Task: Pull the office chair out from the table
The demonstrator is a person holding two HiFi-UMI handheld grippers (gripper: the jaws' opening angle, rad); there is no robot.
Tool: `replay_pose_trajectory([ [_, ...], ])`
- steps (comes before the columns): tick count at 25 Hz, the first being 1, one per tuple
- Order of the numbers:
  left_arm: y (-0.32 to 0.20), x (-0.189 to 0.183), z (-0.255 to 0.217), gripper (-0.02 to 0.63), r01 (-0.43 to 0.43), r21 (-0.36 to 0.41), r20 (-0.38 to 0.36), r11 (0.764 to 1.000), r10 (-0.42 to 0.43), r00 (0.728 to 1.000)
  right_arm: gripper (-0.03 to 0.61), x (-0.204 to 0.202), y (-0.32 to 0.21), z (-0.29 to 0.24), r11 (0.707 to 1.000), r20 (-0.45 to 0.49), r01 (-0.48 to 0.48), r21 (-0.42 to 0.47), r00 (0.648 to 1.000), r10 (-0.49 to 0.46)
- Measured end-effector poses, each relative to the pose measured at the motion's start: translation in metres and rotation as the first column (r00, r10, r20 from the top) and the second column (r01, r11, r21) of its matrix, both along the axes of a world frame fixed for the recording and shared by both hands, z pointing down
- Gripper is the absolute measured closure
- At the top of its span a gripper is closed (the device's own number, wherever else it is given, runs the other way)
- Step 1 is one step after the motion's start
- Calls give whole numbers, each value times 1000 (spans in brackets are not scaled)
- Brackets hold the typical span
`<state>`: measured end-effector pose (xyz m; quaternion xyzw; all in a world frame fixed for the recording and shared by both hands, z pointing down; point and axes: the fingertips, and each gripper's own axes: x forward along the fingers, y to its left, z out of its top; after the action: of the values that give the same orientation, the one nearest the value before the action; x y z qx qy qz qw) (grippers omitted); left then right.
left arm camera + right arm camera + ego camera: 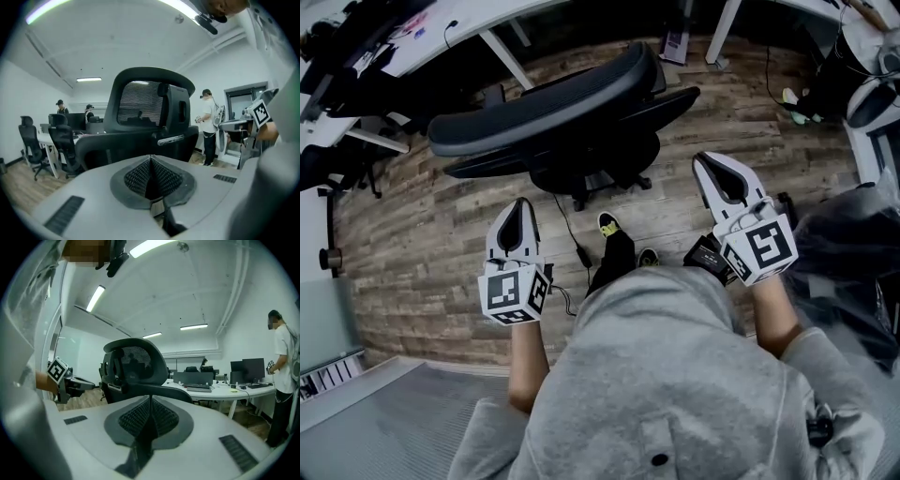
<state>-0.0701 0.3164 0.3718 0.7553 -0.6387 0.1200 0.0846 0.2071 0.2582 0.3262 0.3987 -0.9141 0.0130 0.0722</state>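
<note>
Though close, office chair (150, 117) half behind left gripper (151, 160)

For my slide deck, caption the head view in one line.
Left gripper and right gripper, both shut and empty, held short of the office chair on the wood floor.

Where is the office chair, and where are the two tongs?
office chair (553, 105): head view, on the curved top of its back.
left tongs (523, 206): head view, at the closed tips.
right tongs (703, 162): head view, at the closed tips.
</note>
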Motion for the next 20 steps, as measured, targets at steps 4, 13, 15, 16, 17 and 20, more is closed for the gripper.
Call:
replay_pose_trajectory([
  [4,9,21,-3,601,12,17,-30,1000,-11,1000,537,3,5,-3,1000,30,-15,4,999,15],
  [13,18,30,-3,601,5,12,-30,1000,-4,1000,537,8,12,-5,1000,45,-16,6,999,16],
  [15,18,31,-3,601,0,13,-22,1000,0,1000,537,9,13,-4,1000,48,-17,8,999,17],
  [16,18,32,-4,601,-2,15,-19,1000,2,1000,537,9,13,-4,1000,50,-18,9,999,17],
  [17,18,33,-4,601,-3,16,-18,1000,3,1000,537,10,14,-5,1000,51,-18,9,999,18],
  [20,19,33,-8,601,-2,20,-15,1000,3,1000,537,12,15,-7,1000,49,-20,14,999,20],
])
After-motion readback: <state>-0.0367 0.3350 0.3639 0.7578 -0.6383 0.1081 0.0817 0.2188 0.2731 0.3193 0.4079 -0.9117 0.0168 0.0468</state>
